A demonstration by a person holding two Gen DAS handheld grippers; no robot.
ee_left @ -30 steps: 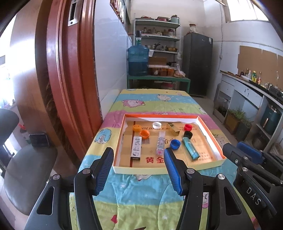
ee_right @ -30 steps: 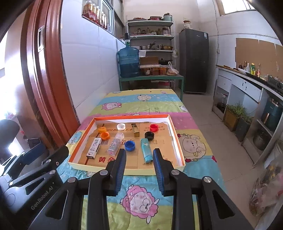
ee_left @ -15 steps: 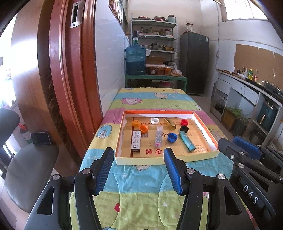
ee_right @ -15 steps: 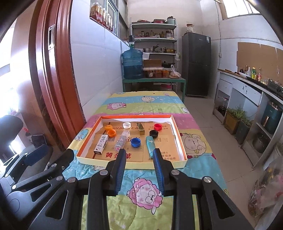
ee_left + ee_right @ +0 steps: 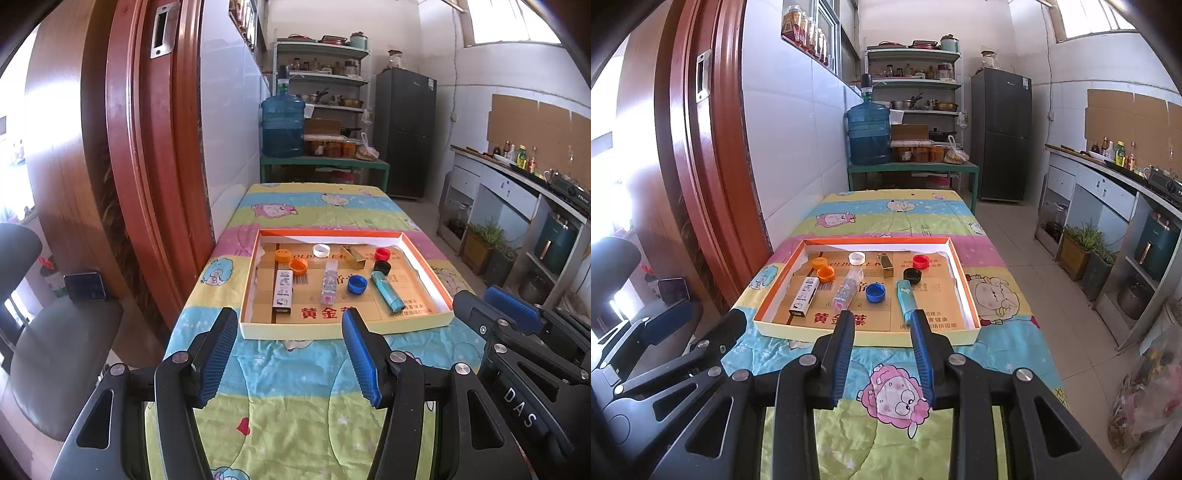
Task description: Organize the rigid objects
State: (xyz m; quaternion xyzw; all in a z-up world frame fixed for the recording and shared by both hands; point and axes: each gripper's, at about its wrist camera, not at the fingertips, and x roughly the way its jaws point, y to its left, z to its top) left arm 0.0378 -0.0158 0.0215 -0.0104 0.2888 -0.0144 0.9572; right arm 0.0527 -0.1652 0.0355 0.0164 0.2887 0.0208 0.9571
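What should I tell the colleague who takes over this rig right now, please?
Left gripper: open, empty, above the quilt short of the tray.
Right gripper: open, empty, also short of the tray's near wall.
In the tray: two orange caps, white cap, red cap, black cap, blue cap, gold box, white box, clear tube, teal lighter, all loose and mixed.
Done: no grouping shows.
Left: sort like items together.

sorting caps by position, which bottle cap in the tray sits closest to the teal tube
The black cap: it sits just beyond the teal tube's far end. The blue cap lies a bit further off, to its left.
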